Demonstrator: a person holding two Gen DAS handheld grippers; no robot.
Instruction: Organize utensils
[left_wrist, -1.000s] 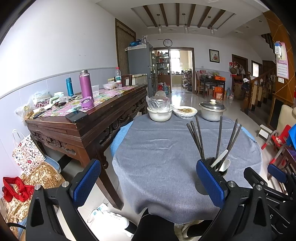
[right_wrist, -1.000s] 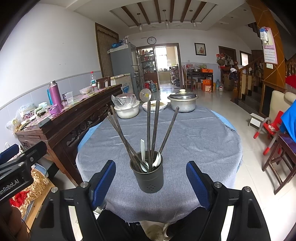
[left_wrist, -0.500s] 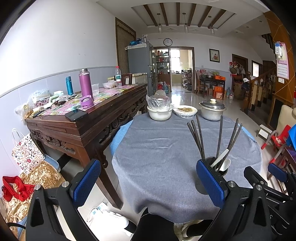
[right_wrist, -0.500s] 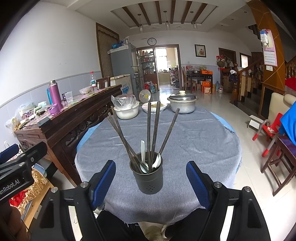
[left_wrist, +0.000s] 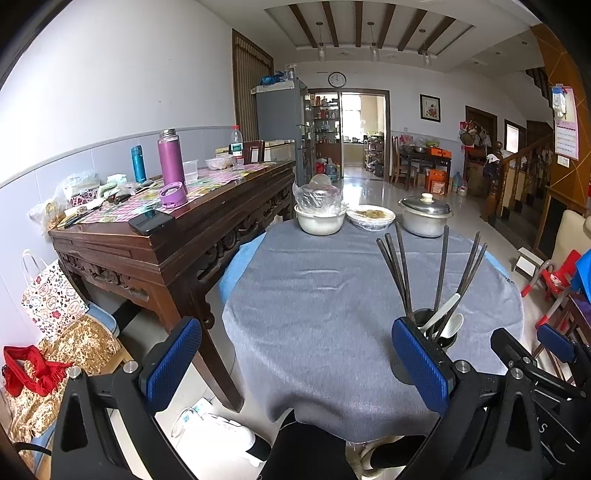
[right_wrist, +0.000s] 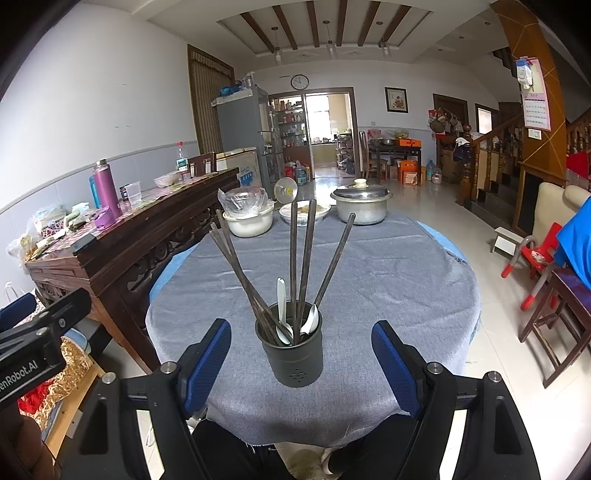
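A dark grey utensil holder (right_wrist: 291, 354) stands near the front edge of the round table with a grey cloth (right_wrist: 388, 280). It holds several dark chopsticks (right_wrist: 303, 258) and white spoons (right_wrist: 282, 314). My right gripper (right_wrist: 301, 363) is open and empty, its blue pads on either side of the holder and apart from it. My left gripper (left_wrist: 295, 363) is open and empty, to the left of the holder (left_wrist: 439, 328), which its right pad partly hides.
At the table's far side stand a white bowl with a plastic bag (right_wrist: 249, 219), a dish of food (right_wrist: 304, 212) and a lidded metal pot (right_wrist: 362, 205). A dark wooden sideboard (left_wrist: 177, 236) with bottles stands left. Red chairs (right_wrist: 535, 258) are right.
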